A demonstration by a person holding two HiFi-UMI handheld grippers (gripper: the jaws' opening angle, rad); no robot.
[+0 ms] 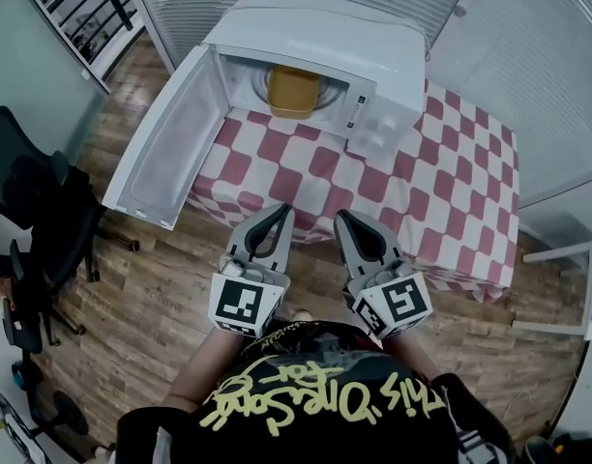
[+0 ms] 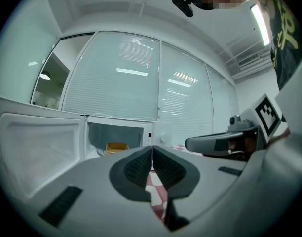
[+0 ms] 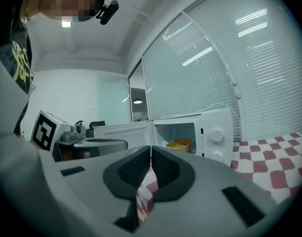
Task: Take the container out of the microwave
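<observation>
Head view, floor: brown wood-plank floor (image 1: pixel 151 298); both grippers are over it, just short of the table's near edge.
Table: rectangular table under a red-and-white checked cloth (image 1: pixel 451 182); it carries the microwave at its far left corner.
Microwave: white box-shaped microwave oven (image 1: pixel 325 27) with its control panel and two round knobs on the right of the front; the cavity is open to view.
Door: white hinged microwave door (image 1: pixel 170 133), swung fully open to the left and overhanging the table edge.
Left gripper: grey two-jaw gripper (image 1: pixel 281 209) with a marker cube, pointing toward the table; jaws closed pad to pad, nothing between them.
Right gripper: matching grey gripper (image 1: pixel 342 216), just beside the left one; jaws closed together, empty.
Container: yellow rectangular plastic container (image 1: pixel 292 92), resting inside the microwave cavity, well apart from both grippers.
</observation>
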